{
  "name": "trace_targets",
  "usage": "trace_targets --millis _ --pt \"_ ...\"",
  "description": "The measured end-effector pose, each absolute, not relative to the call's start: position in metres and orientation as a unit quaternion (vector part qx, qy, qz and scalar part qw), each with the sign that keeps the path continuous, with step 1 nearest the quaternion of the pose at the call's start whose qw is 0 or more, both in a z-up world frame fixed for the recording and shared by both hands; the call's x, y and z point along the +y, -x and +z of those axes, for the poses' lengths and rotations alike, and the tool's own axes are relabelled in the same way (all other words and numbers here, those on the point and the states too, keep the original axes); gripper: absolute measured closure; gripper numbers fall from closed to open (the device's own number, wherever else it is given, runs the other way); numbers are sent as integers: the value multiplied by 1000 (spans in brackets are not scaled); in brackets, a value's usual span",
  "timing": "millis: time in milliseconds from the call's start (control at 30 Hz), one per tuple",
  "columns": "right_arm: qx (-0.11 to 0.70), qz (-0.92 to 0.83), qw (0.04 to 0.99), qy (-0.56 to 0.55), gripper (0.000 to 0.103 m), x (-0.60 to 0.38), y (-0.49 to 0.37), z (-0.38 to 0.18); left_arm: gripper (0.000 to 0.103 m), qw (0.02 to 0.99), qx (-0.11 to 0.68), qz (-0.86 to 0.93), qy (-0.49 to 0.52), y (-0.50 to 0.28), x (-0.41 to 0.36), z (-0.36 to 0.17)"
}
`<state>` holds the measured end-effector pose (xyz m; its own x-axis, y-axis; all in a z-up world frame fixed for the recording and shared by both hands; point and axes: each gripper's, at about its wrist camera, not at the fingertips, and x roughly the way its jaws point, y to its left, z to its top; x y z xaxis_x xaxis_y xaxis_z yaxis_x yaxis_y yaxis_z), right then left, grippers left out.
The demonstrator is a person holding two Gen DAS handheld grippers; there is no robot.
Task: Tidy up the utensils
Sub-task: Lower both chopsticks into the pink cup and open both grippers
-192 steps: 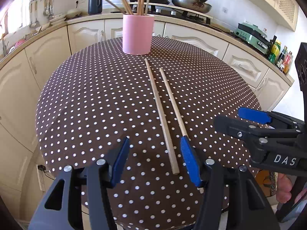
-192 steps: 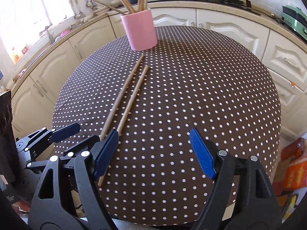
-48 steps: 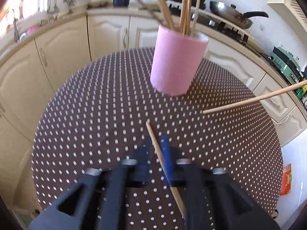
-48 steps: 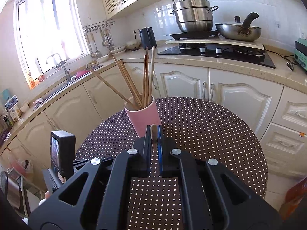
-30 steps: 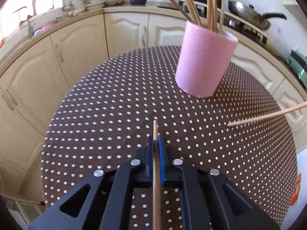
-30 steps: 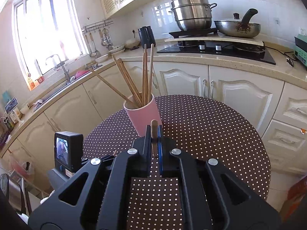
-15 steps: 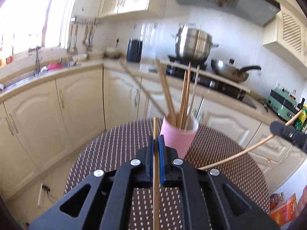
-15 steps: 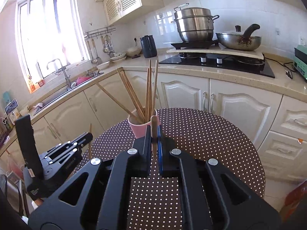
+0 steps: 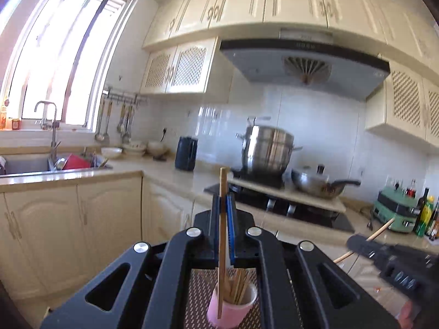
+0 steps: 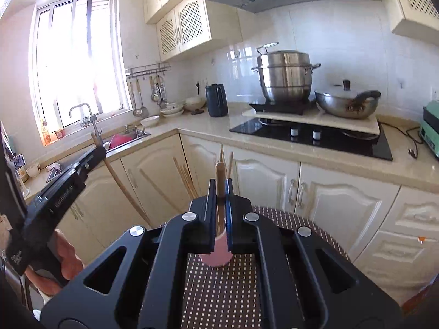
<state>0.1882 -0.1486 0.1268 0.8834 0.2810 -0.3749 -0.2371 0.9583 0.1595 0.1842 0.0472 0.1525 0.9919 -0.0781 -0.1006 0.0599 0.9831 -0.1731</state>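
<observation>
**Kitchen, both chopsticks up over the cup**

Kitchen backdrop, dotted table [image 10: 274, 216] below. My left gripper [image 9: 225, 213] has its jaws clamped on one chopstick [image 9: 223, 183], upright, its lower end hanging over the pink cup [image 9: 233, 308]. My right gripper [image 10: 220, 194] pinches the second chopstick [image 10: 220, 174], tip poking above the jaws; cup directly beyond and below, already holding several sticks.

Round table [image 10: 315, 227] in brown white-dotted cloth, pink cup [image 9: 233, 311] of chopsticks standing on it
</observation>
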Motion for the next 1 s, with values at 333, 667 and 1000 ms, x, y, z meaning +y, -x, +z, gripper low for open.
trace_targets --millis 333,667,1000 --pt "237 153 958 -40 97 -123 -242 111 97 995 48 -49 74 -229 26 154" --pt "319 166 933 -27 97 -101 -280 51 96 987 154 -37 41 -281 27 71" --pt "349 135 927 -38 76 -114 -271 31 69 980 198 -18 21 -279 43 42"
